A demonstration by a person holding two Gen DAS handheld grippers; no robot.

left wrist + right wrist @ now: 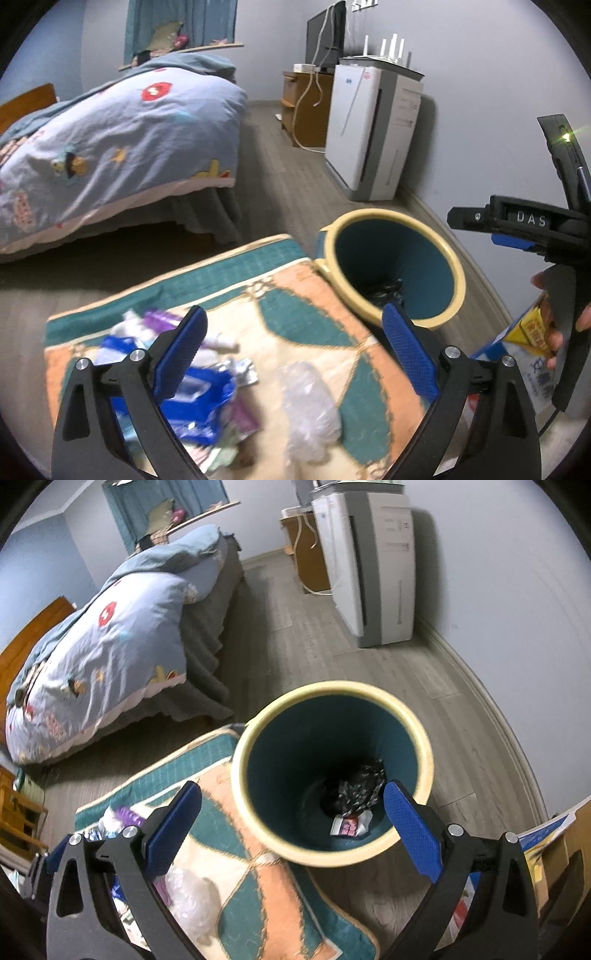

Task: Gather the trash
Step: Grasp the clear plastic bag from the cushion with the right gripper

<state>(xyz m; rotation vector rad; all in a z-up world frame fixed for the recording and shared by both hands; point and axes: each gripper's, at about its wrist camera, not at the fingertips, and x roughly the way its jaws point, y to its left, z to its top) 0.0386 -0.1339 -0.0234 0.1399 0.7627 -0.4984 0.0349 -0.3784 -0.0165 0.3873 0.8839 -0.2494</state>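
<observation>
Across the grey wooden floor (369, 672) stands a big bed with a light blue cartoon quilt (122, 140). By the wall is a tall white and grey box-shaped machine (373, 129), with a white router with thin antennas (384, 51) on top. Closer is a soft cushion with green, peach and cream patches (303, 302). Touching its edge stands a round bin, dark teal inside with a pale yellow rim (332, 775). At the bottom of the bin lie a crumpled black bag (360, 786) and a small white and pink wrapper (349, 827).

The trash pile (207, 373) lies on the cushion: blue plastic packs, a purple wrapper, and a clear crinkly bag (310, 402). It is blurry.

The left gripper (295, 354), with black arms and blue pads, is spread wide above the trash and has hold of nothing. The right gripper (291, 830) is also spread wide, over the near rim of the bin, with nothing between its pads. In the left view, a hand (554, 332) holds its handle, which reads "DAS". A yellow packet (528, 328) has writing too small to read.
</observation>
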